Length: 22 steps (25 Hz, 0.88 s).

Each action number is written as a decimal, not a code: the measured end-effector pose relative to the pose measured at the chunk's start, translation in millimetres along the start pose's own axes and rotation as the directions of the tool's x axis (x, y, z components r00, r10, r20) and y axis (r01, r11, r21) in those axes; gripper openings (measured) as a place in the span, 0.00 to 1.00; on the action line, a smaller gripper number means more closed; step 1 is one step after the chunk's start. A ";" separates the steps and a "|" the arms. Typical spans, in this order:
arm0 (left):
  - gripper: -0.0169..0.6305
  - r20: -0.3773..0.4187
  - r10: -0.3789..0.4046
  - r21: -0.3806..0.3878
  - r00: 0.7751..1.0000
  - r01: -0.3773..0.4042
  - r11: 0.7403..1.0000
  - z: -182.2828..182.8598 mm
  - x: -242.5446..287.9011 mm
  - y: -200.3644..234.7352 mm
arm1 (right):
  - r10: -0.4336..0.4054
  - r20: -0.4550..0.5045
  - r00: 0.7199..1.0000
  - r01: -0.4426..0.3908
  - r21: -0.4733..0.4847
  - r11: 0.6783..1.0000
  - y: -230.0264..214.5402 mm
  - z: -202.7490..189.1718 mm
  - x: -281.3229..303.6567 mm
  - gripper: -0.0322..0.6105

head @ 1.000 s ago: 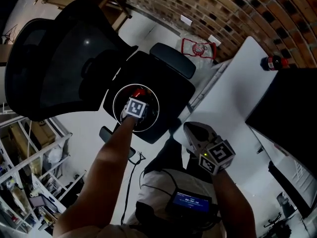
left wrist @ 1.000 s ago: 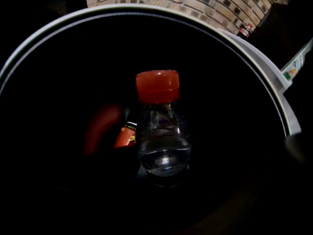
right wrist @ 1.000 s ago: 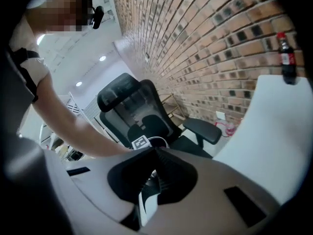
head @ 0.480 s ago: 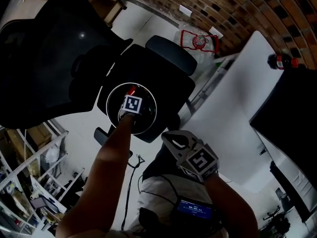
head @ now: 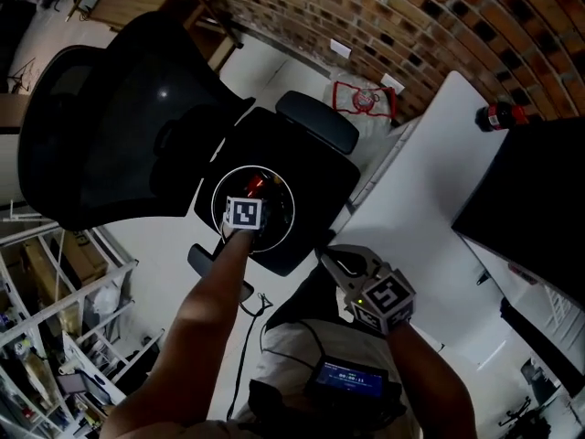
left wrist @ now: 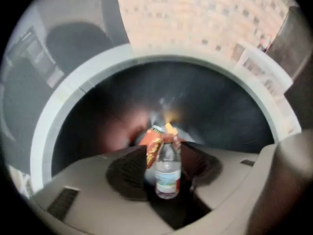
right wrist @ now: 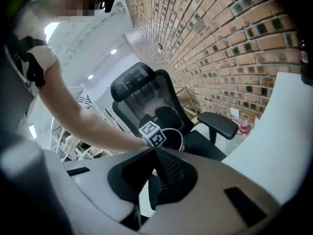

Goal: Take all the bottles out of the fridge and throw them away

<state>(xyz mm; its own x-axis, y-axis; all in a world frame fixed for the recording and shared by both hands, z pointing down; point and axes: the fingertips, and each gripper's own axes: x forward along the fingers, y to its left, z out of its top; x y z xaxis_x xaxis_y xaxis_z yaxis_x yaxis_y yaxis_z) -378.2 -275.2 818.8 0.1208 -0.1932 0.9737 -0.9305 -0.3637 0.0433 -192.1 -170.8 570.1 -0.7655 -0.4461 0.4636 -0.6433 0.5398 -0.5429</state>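
My left gripper points down into a white-rimmed bin that stands on the office chair's seat. In the left gripper view a small clear water bottle shows in the gap between the jaws, apart from both pads, over the bin's dark inside. An orange-labelled bottle lies beside it in the bin. The left jaws have just been closing, and their pads do not press on the bottle. My right gripper hovers near my body, its jaws together with nothing in them.
The black office chair holds the bin. A white table runs to the right, with a dark cola bottle at its far end beside the black fridge. A red-and-white bag lies by the brick wall.
My left gripper has stayed over the bin and lifted a little. My right gripper swung left toward the chair, then drifted back right.
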 end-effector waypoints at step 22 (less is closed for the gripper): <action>0.04 0.317 -0.688 0.482 0.653 0.513 0.710 60.7 -278.2 -329.4 | -0.348 0.436 0.830 0.318 0.143 0.937 -8.0 -3.3 -248.0 0.05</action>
<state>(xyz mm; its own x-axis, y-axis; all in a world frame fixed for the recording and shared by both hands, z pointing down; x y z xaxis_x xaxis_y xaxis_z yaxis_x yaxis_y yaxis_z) -84.3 -157.0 520.1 0.8284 -0.1651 0.5353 -0.4318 -0.7968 0.4226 3.0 -62.2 461.8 -0.4146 -0.8697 0.2680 -0.8477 0.2619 -0.4613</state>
